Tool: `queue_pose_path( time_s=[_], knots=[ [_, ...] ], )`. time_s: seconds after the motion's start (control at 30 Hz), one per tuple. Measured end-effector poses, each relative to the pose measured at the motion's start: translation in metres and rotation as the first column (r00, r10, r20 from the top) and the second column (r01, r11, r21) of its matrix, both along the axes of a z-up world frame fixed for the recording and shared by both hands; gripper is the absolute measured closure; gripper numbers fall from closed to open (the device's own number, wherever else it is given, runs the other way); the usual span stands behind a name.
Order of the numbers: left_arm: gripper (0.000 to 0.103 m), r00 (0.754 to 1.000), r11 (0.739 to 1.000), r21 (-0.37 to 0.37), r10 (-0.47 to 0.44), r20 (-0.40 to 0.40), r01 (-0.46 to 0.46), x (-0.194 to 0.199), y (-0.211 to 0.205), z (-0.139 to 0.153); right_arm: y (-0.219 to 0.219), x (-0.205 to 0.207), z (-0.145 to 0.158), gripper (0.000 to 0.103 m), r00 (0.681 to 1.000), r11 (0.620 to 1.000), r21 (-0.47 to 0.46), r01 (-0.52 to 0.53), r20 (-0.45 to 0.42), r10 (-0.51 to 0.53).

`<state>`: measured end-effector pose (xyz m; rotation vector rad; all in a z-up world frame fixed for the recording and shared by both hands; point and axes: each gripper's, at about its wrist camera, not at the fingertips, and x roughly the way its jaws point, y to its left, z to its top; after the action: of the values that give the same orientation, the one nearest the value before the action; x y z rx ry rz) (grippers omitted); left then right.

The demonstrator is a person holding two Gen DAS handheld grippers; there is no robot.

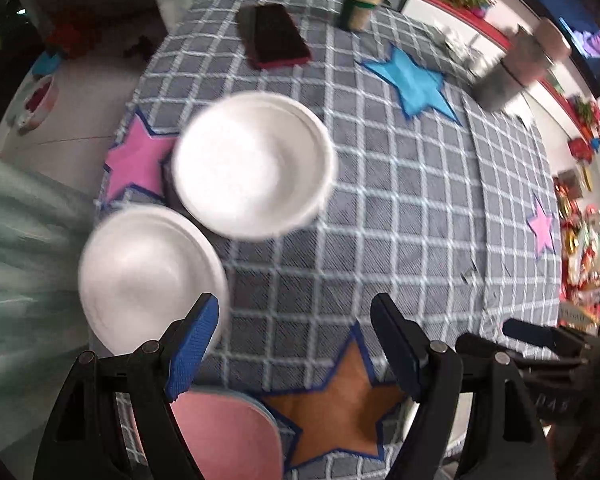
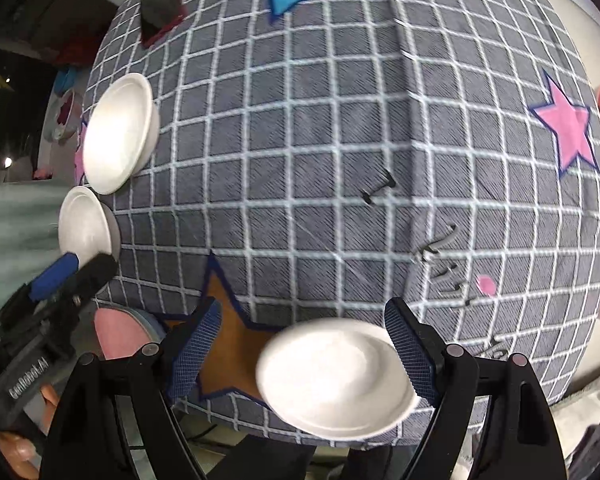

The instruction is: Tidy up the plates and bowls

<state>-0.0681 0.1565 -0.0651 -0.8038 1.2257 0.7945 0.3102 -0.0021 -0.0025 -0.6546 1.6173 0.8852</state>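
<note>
Two white bowls stand on the checked tablecloth [image 1: 400,208] near its left edge, the larger bowl [image 1: 254,166] behind the smaller one [image 1: 152,276]. My left gripper [image 1: 296,344] hangs open above the cloth just right of the smaller bowl, with nothing between its fingers. The same two bowls show at the left of the right wrist view, the larger [image 2: 118,132] and the smaller [image 2: 86,224]. A third white bowl [image 2: 336,376] rests near the table's front edge. My right gripper [image 2: 304,344] is open over it; its right finger overlaps the rim and its left finger is apart.
A dark phone with a red edge [image 1: 274,36], a blue-capped jar [image 1: 360,0] and a grey cylinder [image 1: 516,68] stand at the far side. A pink seat [image 1: 228,436] sits below the table's near edge. Small black bits [image 2: 380,186] lie on the cloth.
</note>
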Motion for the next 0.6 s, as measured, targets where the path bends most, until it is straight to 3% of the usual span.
queue_pose_path(
  time_s=[0.2,0.4,0.6],
  knots=[
    [0.022,0.999,0.997,0.066,0.036,-0.033,-0.034,-0.008,0.049,-0.006,0.036,-0.009,-0.001,0.018,1.0,0.999,0.025,-0.028,-0.002,0.028],
    [0.022,0.994,0.992,0.079,0.098,-0.036,-0.095,-0.017,0.094,-0.015,0.074,-0.017,-0.006,0.018,0.999,0.998,0.03,-0.047,-0.002,0.047],
    [0.022,0.993,0.991,0.092,0.1,-0.061,-0.094,-0.014,0.121,-0.027,0.105,-0.03,-0.019,0.018,0.997,0.997,0.027,-0.072,0.005,0.072]
  ],
)
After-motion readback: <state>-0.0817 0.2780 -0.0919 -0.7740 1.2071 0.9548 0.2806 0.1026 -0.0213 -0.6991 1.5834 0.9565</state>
